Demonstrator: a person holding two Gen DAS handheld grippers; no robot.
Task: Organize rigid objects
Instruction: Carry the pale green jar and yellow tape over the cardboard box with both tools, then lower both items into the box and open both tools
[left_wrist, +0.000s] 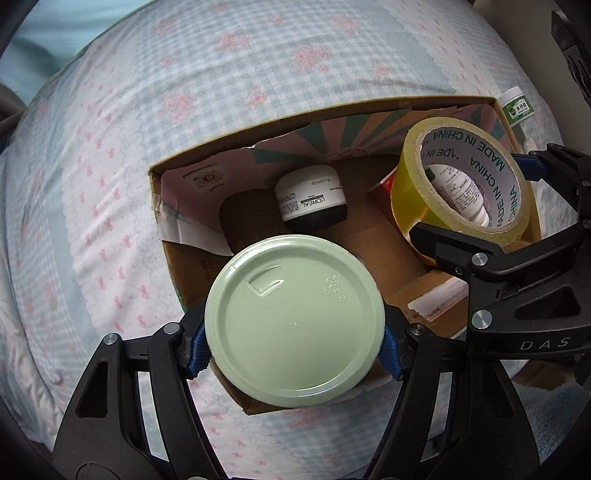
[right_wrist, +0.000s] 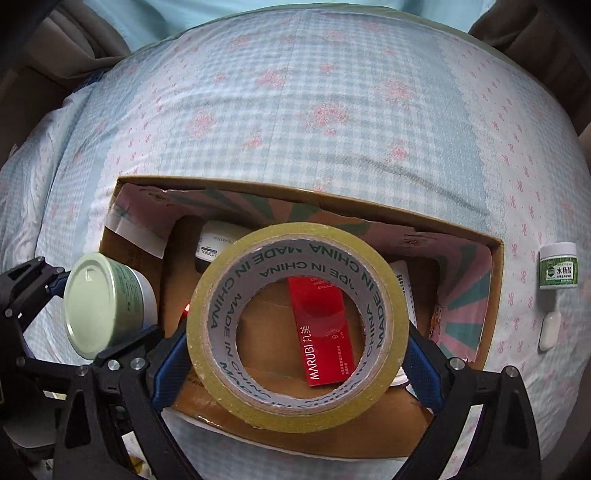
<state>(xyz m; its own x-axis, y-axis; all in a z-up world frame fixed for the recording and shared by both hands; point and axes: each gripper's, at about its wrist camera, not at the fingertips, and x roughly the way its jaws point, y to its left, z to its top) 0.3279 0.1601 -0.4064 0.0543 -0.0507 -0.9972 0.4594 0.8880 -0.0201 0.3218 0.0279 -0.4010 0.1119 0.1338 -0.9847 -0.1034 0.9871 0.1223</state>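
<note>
So both grippers are over the open cardboard box (right_wrist: 496, 280) that sits on a bed with a blue gingham and pink bow sheet (right_wrist: 295, 110). The left gripper (left_wrist: 295, 343) has its blue pads clamped on the sides of a pale green jar (left_wrist: 295, 321), bottom end facing the camera, hanging above the near left corner of the box; from the right wrist camera you can see the same jar (right_wrist: 107, 302) side-on with a green label. The right gripper (right_wrist: 295, 354) is squeezing a roll of yellowish packing tape (right_wrist: 295, 369) from both sides, "MADE IN CHINA" printed round the inner core, held over the right half of the box. Looking through the hole in the roll there's a red MARUBI box (right_wrist: 321, 332) lying on the box floor. Also inside: a white L'Oreal jar with a dark base (left_wrist: 312, 197), tipped on its side toward the back wall, plus a white bottle (left_wrist: 461, 192) visible through the tape in the left view. Outside the box, on the sheet to its right, stands a small white jar with a green label (right_wrist: 558, 266), and just in front of that a small white oblong thing (right_wrist: 549, 330), can't tell what it is.
</note>
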